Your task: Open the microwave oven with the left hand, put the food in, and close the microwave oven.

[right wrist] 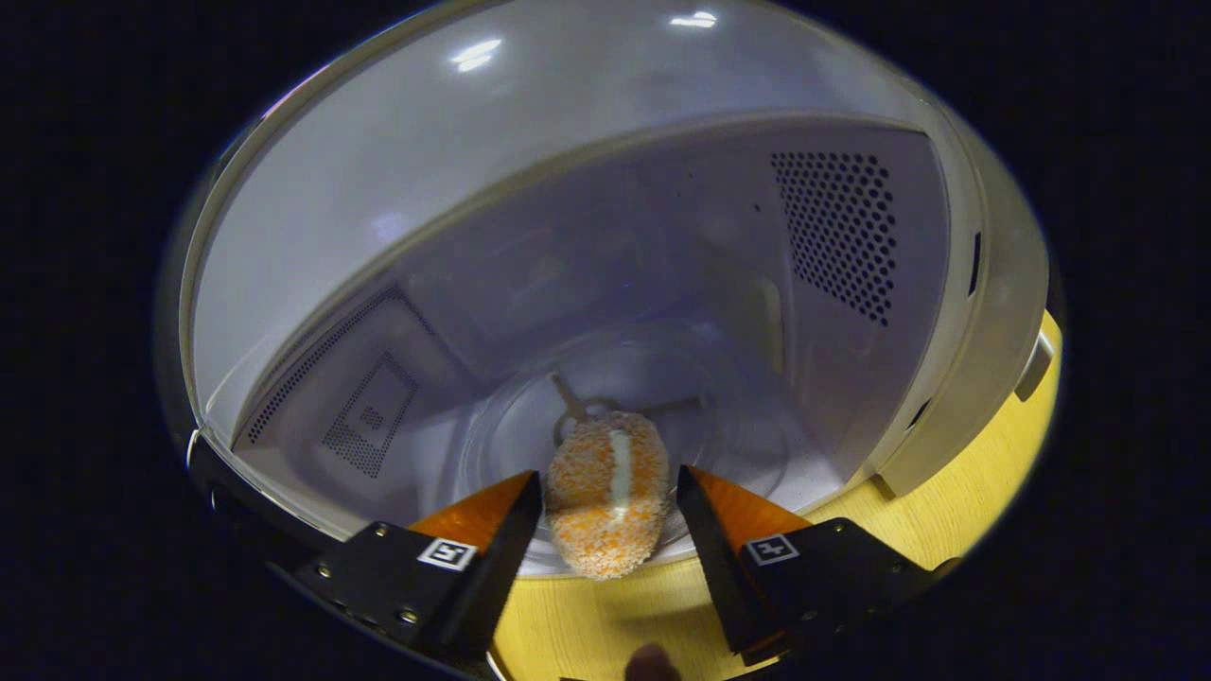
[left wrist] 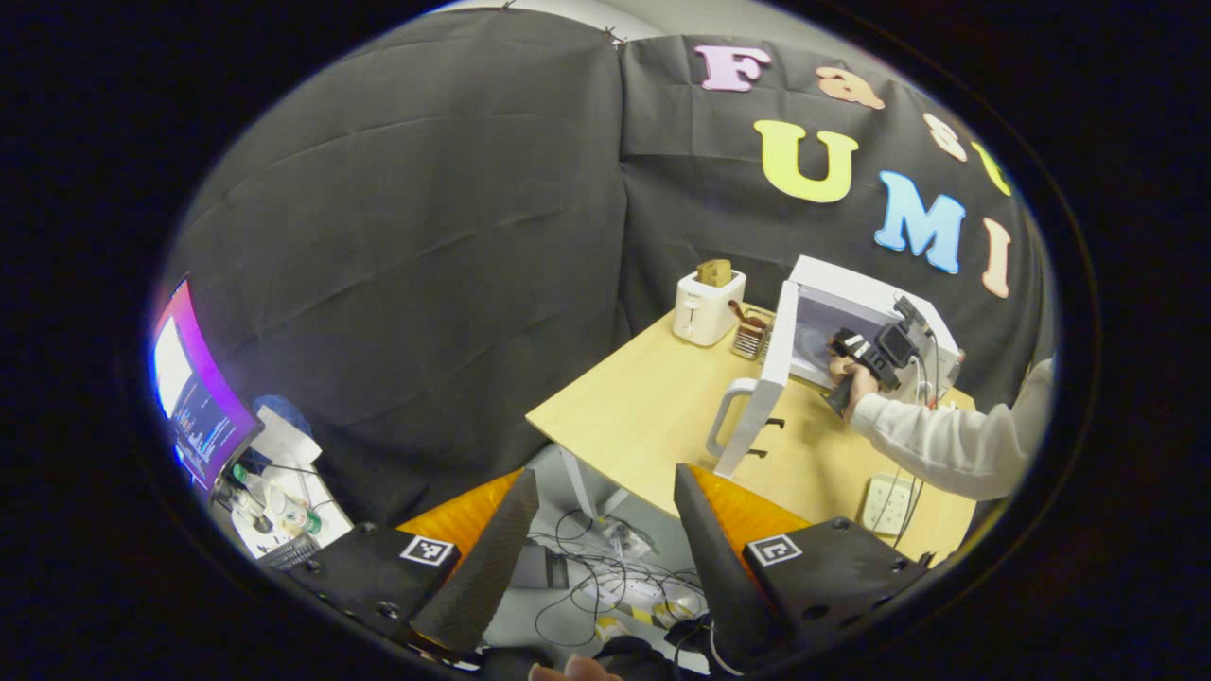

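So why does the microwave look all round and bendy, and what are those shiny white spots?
In the right gripper view, the fisheye lens bends the microwave walls, and the spots are lamp glare on its ceiling; the food stays sharp. In the left gripper view, the table curves too.

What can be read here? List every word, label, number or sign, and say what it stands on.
No text is readable.
Monitor: text too small to read.
Toaster: front mark too blurred to read.
Left gripper and right gripper: square pattern tags, no words.
Microwave: nothing legible inside.
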`<state>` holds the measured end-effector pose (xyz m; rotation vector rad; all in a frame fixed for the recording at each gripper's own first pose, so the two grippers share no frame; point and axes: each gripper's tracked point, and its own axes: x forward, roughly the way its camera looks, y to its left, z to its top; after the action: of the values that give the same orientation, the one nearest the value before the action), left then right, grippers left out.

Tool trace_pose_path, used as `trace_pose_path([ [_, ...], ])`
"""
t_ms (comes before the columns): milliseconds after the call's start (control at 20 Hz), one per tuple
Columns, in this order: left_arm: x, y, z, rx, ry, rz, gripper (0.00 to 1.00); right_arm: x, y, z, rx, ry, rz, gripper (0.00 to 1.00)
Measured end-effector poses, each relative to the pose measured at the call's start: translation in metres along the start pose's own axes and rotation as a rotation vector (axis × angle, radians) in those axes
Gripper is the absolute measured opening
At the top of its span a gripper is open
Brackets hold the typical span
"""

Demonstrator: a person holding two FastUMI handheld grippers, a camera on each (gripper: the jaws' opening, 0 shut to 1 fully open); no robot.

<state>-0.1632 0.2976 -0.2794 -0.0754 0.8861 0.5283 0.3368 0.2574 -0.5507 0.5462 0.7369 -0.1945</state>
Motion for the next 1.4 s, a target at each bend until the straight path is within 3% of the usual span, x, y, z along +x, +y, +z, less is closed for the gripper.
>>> trace_pose_path([
  [50, 0.0, 0.0, -0.001, -0.006, -0.005, -0.001, 0.97, -0.003, 0.001, 0.0, -0.005, 0.008, 0.011, 0.99],
  [350, 0.001, -0.001, 0.003, -0.011, -0.037, -0.039, 1.0, -0.031, -0.008, -0.005, -0.141, 0.027, 0.046, 0.98],
  [600, 0.006, -0.002, 0.013, -0.028, -0.088, -0.112, 0.96, -0.095, -0.012, 0.018, -0.286, -0.044, 0.093, 0.98],
  [850, 0.036, 0.017, 0.027, -0.013, -0.159, -0.223, 1.0, -0.198, -0.02, 0.042, -0.351, -0.087, 0.121, 0.98],
  [1100, 0.09, 0.035, 0.035, -0.074, -0.194, -0.323, 0.93, -0.309, -0.029, 0.061, -0.415, -0.145, 0.145, 0.98],
  [1300, 0.128, 0.022, 0.044, -0.094, -0.192, -0.415, 1.0, -0.402, -0.031, 0.085, -0.489, -0.241, 0.144, 0.98],
  [1350, 0.135, 0.018, 0.046, -0.083, -0.198, -0.429, 0.93, -0.424, -0.031, 0.093, -0.51, -0.266, 0.148, 0.98],
  [1400, 0.142, 0.013, 0.05, -0.066, -0.206, -0.438, 1.0, -0.444, -0.032, 0.1, -0.537, -0.285, 0.152, 0.98],
])
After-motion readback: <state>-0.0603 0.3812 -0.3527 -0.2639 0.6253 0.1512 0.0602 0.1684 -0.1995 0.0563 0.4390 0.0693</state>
